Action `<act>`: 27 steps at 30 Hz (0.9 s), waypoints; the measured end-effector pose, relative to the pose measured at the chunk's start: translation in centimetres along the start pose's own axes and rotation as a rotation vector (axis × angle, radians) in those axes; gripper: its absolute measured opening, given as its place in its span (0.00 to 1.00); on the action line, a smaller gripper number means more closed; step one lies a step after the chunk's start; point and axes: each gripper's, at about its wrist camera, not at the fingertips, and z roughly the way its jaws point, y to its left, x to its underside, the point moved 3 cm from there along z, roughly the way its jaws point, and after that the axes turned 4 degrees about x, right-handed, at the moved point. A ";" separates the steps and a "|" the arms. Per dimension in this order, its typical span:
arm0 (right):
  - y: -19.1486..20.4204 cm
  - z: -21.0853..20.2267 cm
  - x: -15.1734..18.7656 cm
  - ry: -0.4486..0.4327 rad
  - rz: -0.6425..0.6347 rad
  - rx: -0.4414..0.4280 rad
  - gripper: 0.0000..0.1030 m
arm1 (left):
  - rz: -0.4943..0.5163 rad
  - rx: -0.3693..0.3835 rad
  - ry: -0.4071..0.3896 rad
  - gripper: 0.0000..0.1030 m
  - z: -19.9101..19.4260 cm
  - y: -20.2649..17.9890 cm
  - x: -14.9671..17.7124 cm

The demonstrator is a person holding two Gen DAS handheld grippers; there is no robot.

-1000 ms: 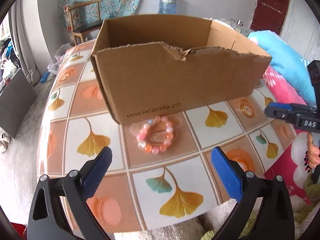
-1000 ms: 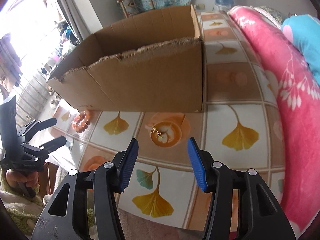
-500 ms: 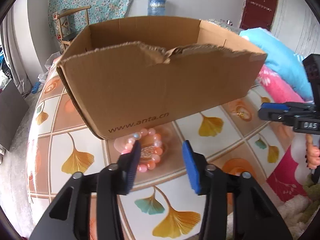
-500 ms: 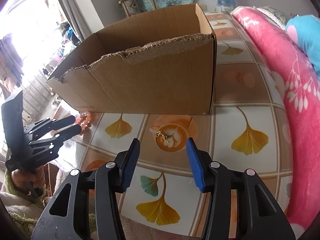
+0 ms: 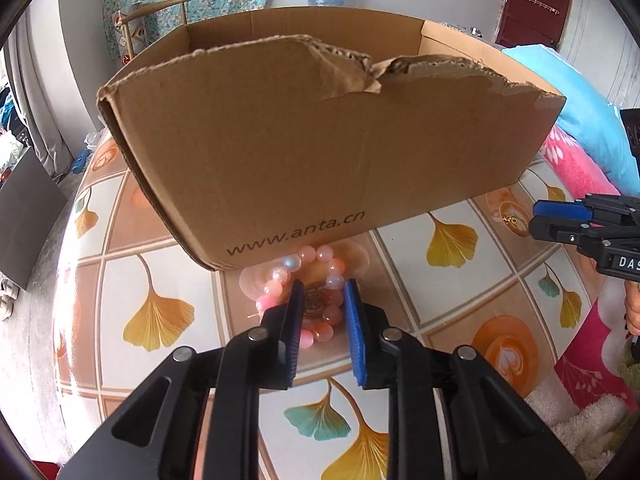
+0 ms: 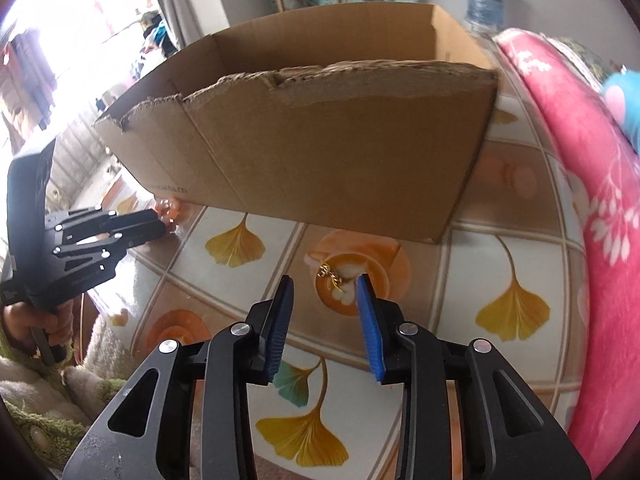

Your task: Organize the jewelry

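A pink bead bracelet (image 5: 320,322) lies on the leaf-patterned tablecloth against the front wall of a cardboard box (image 5: 320,152). My left gripper (image 5: 323,286) is down over it, jaws closing, with the bracelet's centre and right-hand beads between the blue pads and a gap still showing. A small gold chain piece (image 6: 331,274) lies on an orange cup print in front of the box (image 6: 328,148). My right gripper (image 6: 325,280) hovers just short of it, jaws closing, nothing between them. The right wrist view shows the left gripper (image 6: 160,220) at the bracelet (image 6: 166,206).
The open-topped box has torn upper edges and fills the middle of the table (image 5: 152,312). A pink blanket (image 6: 592,184) and a blue pillow (image 5: 576,128) border the right side. The right gripper (image 5: 560,216) reaches in beside the gold piece (image 5: 510,220). A chair (image 5: 156,12) stands behind.
My left gripper moved forward and down onto the bracelet, and its jaws narrowed from wide apart to a slim gap. The right jaws narrowed, and the gold chain now lies nearer their tips.
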 end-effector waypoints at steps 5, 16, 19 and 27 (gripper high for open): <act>0.5 0.5 -0.3 0.012 -0.037 0.019 0.22 | 0.000 -0.001 0.003 0.20 0.2 -0.1 -0.2; 0.7 1.5 0.0 0.037 -0.063 0.065 0.01 | 0.017 -0.011 -0.001 0.20 0.2 -0.2 -0.1; 1.0 1.6 0.1 0.036 -0.070 0.072 0.00 | 0.020 -0.012 0.000 0.20 0.2 -0.2 -0.1; 0.9 -0.9 -0.3 -0.015 -0.055 0.037 0.00 | 0.029 -0.019 -0.005 0.19 0.1 -0.2 -0.1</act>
